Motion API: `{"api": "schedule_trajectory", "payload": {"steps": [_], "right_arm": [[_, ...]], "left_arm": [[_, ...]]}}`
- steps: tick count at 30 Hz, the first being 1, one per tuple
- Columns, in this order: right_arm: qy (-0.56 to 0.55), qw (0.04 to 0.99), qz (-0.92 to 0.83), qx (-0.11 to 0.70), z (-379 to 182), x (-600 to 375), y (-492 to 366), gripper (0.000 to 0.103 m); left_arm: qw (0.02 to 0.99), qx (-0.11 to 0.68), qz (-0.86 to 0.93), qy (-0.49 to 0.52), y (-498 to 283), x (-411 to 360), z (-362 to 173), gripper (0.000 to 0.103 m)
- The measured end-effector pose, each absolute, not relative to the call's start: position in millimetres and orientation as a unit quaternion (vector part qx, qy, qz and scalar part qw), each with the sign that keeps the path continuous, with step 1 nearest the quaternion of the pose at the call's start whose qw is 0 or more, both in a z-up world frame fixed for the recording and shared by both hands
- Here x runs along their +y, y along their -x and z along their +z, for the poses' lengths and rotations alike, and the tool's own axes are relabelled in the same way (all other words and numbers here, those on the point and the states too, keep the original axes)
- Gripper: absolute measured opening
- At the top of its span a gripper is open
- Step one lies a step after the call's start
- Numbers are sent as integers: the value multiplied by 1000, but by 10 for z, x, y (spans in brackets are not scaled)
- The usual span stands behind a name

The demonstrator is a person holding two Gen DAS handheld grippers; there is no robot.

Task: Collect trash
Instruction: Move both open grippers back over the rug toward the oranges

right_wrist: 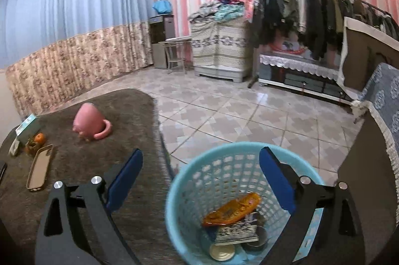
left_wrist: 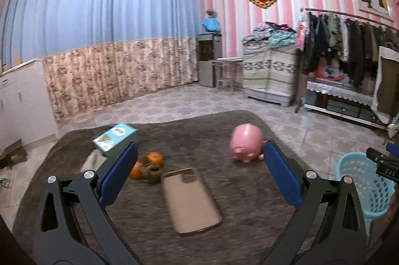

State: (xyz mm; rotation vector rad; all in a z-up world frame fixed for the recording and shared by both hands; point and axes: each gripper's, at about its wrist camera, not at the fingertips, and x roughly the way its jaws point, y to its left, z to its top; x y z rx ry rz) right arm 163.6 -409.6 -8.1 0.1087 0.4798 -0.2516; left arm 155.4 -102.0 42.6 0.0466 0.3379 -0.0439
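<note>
A light blue perforated trash basket [right_wrist: 224, 172] stands on the tiled floor beside the table. Inside it lie an orange wrapper [right_wrist: 233, 211], a printed packet [right_wrist: 237, 230] and a round metal lid [right_wrist: 222, 251]. My right gripper [right_wrist: 200, 180] hangs open just above the basket's rim, nothing between its fingers. My left gripper [left_wrist: 200, 171] is open over the brown table cloth [left_wrist: 224, 202], empty. Below it lies a tan phone case [left_wrist: 190, 200]. Left of the case sit oranges with a crumpled brownish scrap [left_wrist: 149, 166]. The basket [left_wrist: 364, 185] also shows at the right edge there.
A pink piggy bank [left_wrist: 247, 142] and a teal box [left_wrist: 116, 137] stand further back on the table. A flat pale item [left_wrist: 93, 160] lies by the box. Past the table are tiled floor, a clothes rack [left_wrist: 349, 35], a covered cabinet [left_wrist: 270, 68] and a curtain [left_wrist: 99, 40].
</note>
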Motion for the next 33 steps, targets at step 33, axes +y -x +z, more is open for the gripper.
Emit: {"api": "schedule_trajectory", "payload": {"steps": [33], "right_arm": [[20, 959, -1, 284, -299, -2688, -2062, 93]], "left_arm": [[965, 241, 103, 10, -1732, 695, -78, 98]]}}
